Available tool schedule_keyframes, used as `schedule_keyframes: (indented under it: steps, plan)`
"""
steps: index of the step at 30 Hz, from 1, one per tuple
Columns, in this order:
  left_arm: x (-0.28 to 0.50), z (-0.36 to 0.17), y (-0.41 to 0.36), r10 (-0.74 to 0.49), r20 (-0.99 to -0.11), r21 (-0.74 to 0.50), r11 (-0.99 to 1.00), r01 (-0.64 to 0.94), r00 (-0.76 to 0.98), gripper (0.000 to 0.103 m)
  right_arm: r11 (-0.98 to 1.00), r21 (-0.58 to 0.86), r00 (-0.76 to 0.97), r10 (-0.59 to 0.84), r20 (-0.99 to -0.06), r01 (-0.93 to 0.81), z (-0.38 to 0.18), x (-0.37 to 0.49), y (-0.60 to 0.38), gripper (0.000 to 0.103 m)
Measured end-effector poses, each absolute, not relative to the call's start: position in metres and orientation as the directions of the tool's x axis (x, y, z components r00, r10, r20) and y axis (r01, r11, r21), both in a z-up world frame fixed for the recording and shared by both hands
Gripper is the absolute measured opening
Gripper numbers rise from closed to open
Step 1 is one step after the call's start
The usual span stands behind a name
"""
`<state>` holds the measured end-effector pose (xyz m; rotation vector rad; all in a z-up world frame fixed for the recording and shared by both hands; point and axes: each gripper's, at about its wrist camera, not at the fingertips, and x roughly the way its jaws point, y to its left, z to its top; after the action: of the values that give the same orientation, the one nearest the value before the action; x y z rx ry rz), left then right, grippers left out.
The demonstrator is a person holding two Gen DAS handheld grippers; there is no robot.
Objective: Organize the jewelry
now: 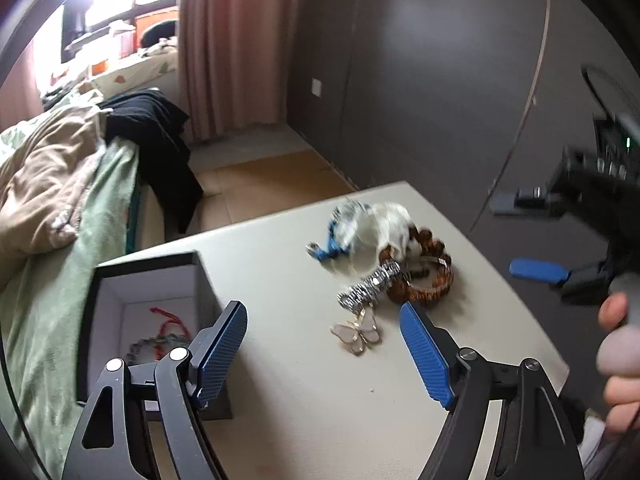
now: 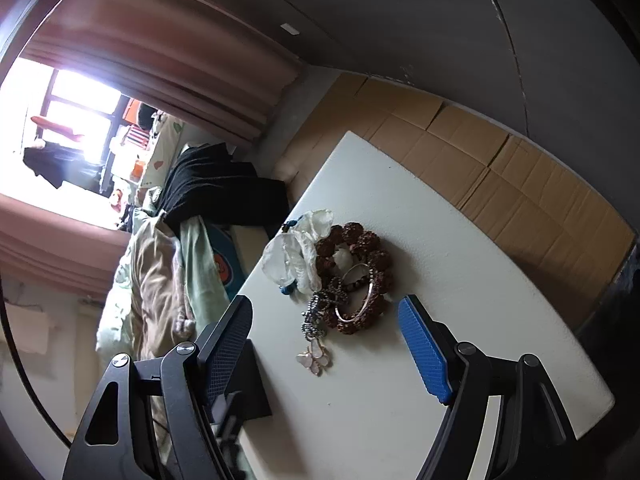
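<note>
A pile of jewelry lies on the white table [image 1: 304, 400]: a butterfly brooch [image 1: 356, 330], a silver chain bracelet [image 1: 370, 282], a brown bead bracelet [image 1: 430, 280] and a white plastic bag [image 1: 384, 226] with a blue piece. An open black box [image 1: 140, 312] at the table's left holds a red string and a grey bead bracelet. My left gripper [image 1: 324, 350] is open and empty, just short of the brooch. My right gripper [image 2: 325, 346] is open and empty above the table, with the brooch [image 2: 314, 356] between its fingers; it also shows in the left wrist view [image 1: 536, 270].
A bed with green and tan bedding [image 1: 52, 200] and black clothes [image 1: 160, 136] stands left of the table. Cardboard sheets [image 2: 500, 168] cover the floor beyond the table. A dark wardrobe wall [image 1: 420, 80] stands behind. The box corner [image 2: 252, 384] sits by my right gripper's left finger.
</note>
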<state>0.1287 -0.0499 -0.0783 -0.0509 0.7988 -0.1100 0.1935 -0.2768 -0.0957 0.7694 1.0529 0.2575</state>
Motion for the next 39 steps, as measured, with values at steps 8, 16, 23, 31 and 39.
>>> schedule_keyframes:
  steps: [8, 16, 23, 31, 39]
  plan:
    - [0.145, -0.102, -0.067, -0.144, -0.756, -0.09, 0.989, 0.116, 0.639, 0.077, 0.71, 0.675, 0.44, 0.551, -0.709, 0.199, -0.106, 0.2, -0.285, 0.076]
    - [0.155, -0.119, -0.082, -0.08, -0.775, -0.017, 0.994, 0.106, 0.626, 0.077, 0.729, 0.652, 0.43, 0.531, -0.731, 0.208, -0.104, 0.201, -0.292, 0.076]
    - [0.161, -0.133, -0.086, -0.035, -0.793, 0.02, 0.996, 0.082, 0.609, 0.068, 0.742, 0.643, 0.401, 0.54, -0.74, 0.188, -0.106, 0.203, -0.285, 0.076]
    - [0.165, -0.138, -0.081, -0.072, -0.803, -0.027, 0.996, 0.085, 0.592, 0.043, 0.758, 0.623, 0.388, 0.525, -0.757, 0.191, -0.111, 0.206, -0.282, 0.076]
    - [0.161, -0.117, -0.066, -0.11, -0.774, -0.081, 0.994, 0.074, 0.624, 0.043, 0.754, 0.637, 0.362, 0.555, -0.749, 0.161, -0.118, 0.21, -0.267, 0.076]
